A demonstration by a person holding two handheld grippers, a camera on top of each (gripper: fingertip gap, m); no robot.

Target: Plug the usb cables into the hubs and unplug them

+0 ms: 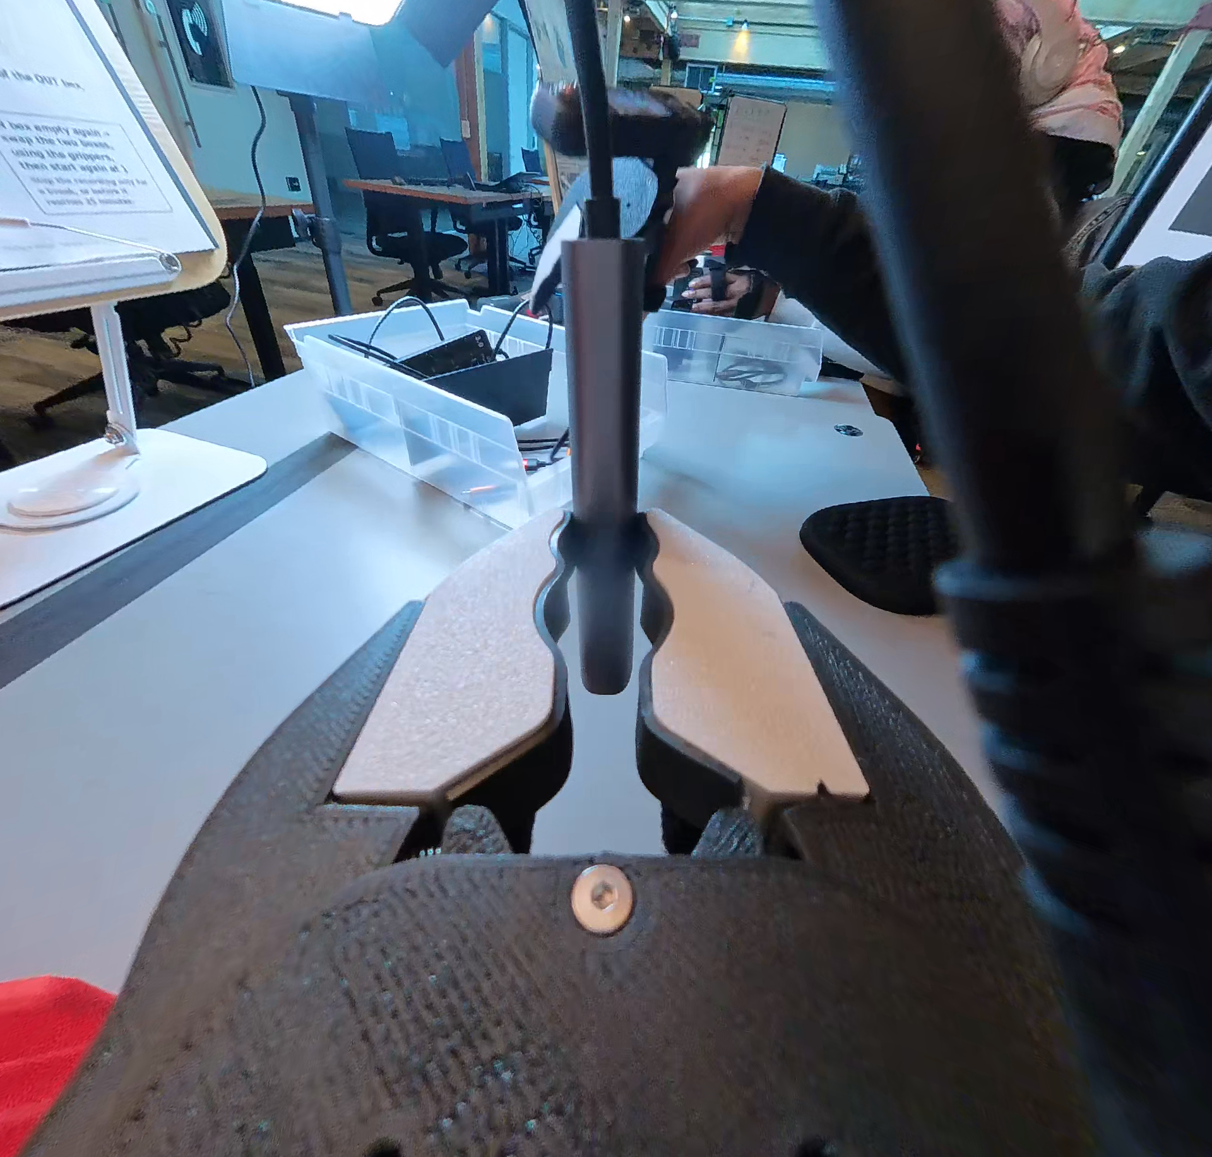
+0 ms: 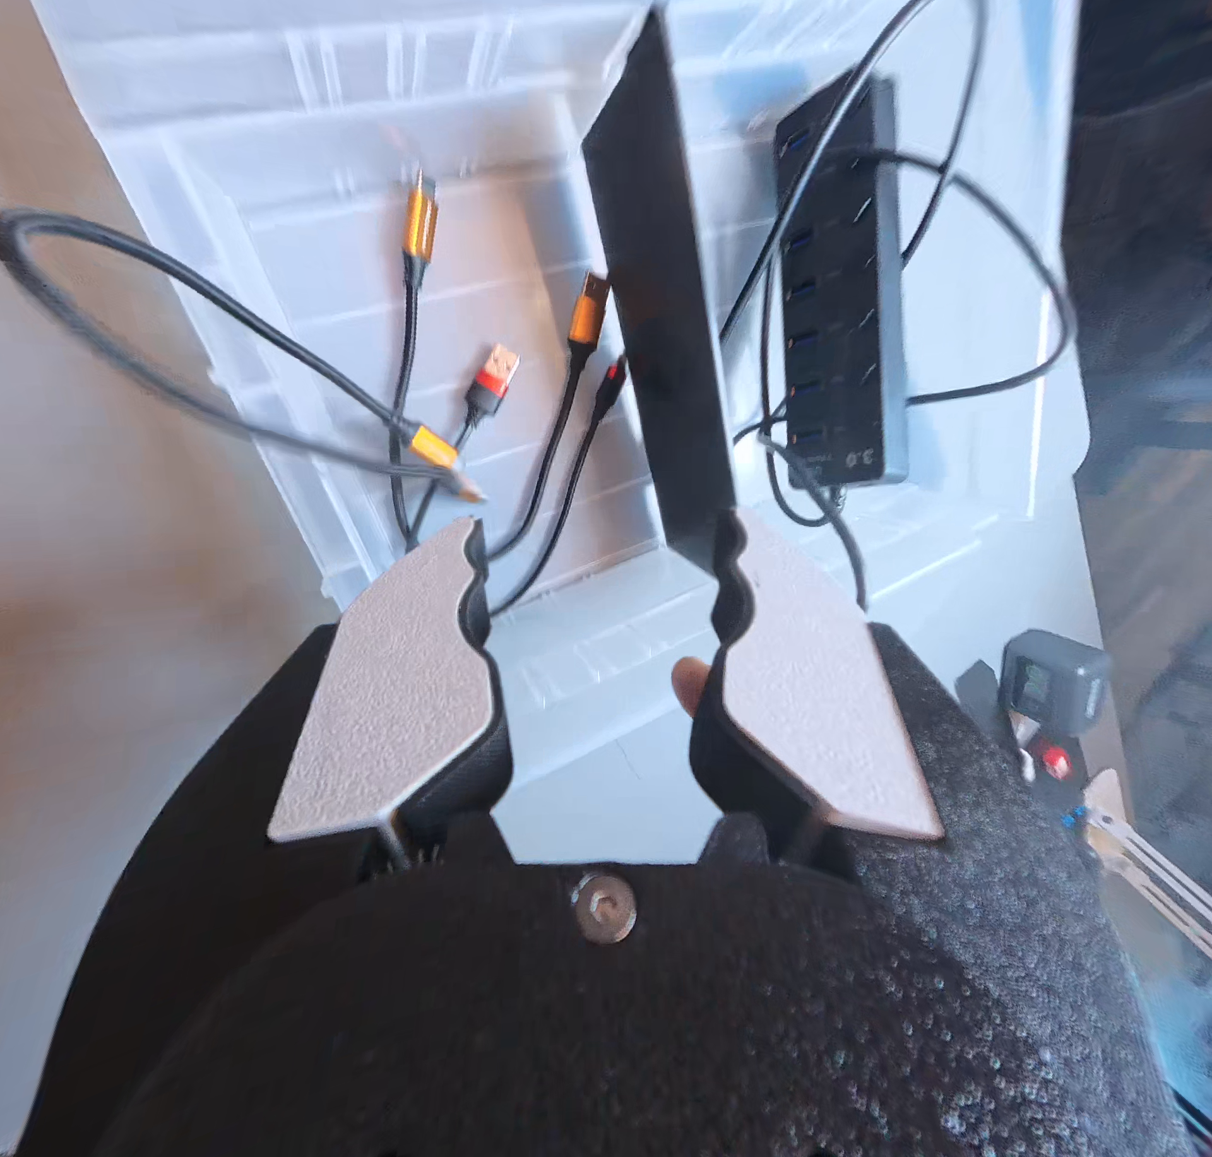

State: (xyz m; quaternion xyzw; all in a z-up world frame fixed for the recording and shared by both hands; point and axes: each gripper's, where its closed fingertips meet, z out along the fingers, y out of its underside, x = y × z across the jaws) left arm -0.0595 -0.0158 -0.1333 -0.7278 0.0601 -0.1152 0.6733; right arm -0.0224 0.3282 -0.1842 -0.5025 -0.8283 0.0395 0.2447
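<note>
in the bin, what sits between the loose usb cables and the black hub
A black divider panel stands upright between the usb cables and the black hub, seen in the right wrist view.

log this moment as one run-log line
left gripper: shut on slim grey metal hub, upright | right gripper: open above clear plastic bin | orange-tipped braided cables: loose, unplugged
</note>
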